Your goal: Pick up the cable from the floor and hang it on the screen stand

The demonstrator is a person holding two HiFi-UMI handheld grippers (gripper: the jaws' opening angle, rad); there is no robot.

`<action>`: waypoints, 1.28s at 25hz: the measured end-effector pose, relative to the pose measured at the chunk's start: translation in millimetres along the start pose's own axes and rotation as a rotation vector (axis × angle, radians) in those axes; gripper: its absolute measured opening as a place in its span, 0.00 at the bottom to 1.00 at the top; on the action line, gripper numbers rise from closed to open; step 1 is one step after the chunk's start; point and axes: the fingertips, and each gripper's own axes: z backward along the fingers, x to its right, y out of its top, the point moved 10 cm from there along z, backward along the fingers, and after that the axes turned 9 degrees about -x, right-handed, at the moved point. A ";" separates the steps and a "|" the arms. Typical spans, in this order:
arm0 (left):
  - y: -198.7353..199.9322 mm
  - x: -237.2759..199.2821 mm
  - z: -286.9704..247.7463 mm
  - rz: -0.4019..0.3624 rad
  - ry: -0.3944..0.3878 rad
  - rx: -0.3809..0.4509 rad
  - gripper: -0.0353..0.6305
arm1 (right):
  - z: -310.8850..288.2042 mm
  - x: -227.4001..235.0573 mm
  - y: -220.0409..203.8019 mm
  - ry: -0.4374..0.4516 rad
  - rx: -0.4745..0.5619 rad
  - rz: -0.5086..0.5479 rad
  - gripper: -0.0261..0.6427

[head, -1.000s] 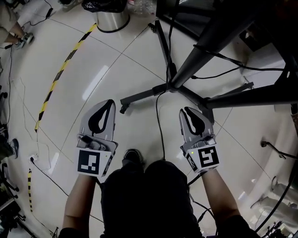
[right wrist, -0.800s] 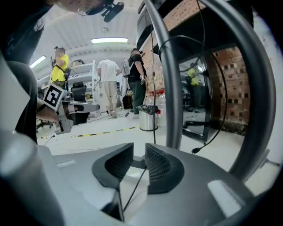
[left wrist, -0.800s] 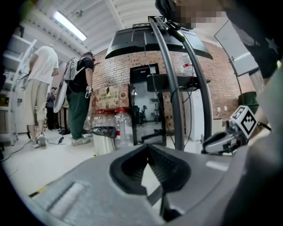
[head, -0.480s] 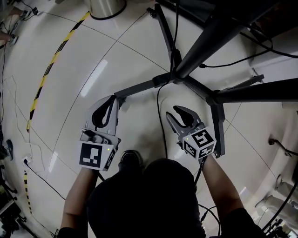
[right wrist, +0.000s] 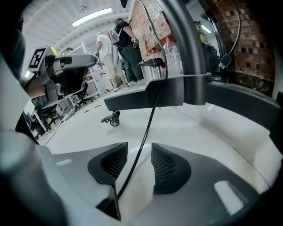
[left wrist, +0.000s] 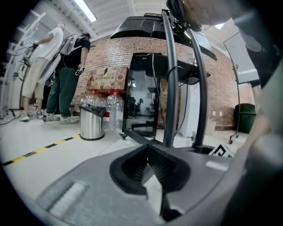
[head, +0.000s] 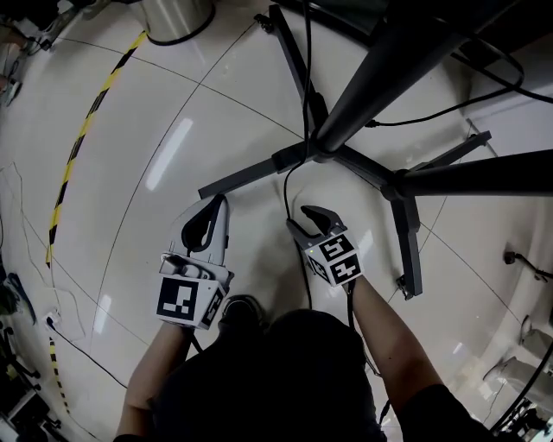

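A thin black cable (head: 285,186) runs from the hub of the black screen stand (head: 315,151) across the pale floor toward me. My right gripper (head: 304,216) sits low over it, just in front of the hub. In the right gripper view the cable (right wrist: 150,119) passes between the ribbed pads (right wrist: 164,164); the jaws are opening and the pads stand clear of it. My left gripper (head: 218,204) hovers to the left beside a stand leg. Its jaws (left wrist: 148,149) meet at the tips with nothing between them.
The stand's legs (head: 246,177) spread over the floor, one ending in a caster (right wrist: 114,119). A steel bin (head: 173,17) stands at the back left beside yellow-black floor tape (head: 82,134). People (left wrist: 66,79) stand far left. More cables (head: 449,108) trail at the right.
My right gripper has moved left and forward onto the cable, turned, and its jaws have parted around it. My left gripper has shifted slightly forward toward the stand leg.
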 end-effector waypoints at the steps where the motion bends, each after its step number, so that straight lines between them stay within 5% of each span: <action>1: -0.8 -0.3 -1.9 0.001 -0.001 -0.004 0.06 | -6.4 -1.7 -1.2 0.003 -0.017 0.006 0.29; 14: -4.5 -1.8 -4.3 0.027 0.010 -0.034 0.06 | -42.5 -7.1 -3.7 -0.049 -0.148 0.035 0.24; 27: -12.9 6.6 -5.7 0.027 0.013 -0.055 0.06 | -30.7 2.4 -10.9 -0.084 -0.098 -0.053 0.09; 32: -12.3 8.0 -3.0 0.012 0.033 -0.021 0.06 | -14.1 2.7 -12.0 -0.077 -0.063 -0.012 0.08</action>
